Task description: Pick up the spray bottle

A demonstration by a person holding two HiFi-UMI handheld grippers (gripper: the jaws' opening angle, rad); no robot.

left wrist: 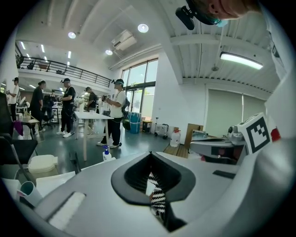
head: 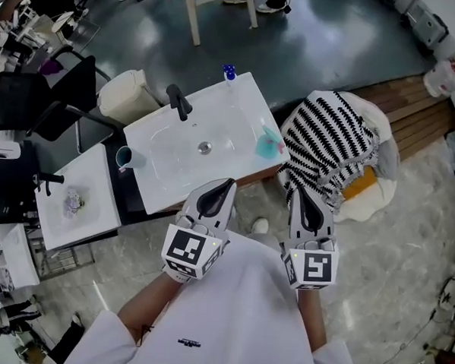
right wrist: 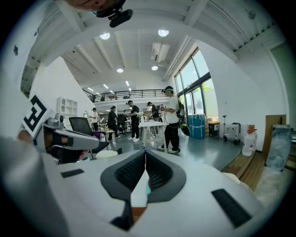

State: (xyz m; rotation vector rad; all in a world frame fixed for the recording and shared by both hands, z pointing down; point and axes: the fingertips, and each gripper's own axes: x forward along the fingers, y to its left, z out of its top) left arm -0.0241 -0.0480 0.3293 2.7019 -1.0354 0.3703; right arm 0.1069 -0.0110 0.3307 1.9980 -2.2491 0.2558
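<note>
Fingers on the left gripper [head: 224,186] and the right gripper [head: 304,193] are pressed together, pinching nothing. A white sink [head: 239,113] holds a teal object [head: 269,145] in its right corner. The spray bottle [head: 229,72] stands upright on its far rim, well apart from both grippers. They point forward, slightly down, side by side: left at the sink's near edge, right over a striped cloth [head: 328,141].
</note>
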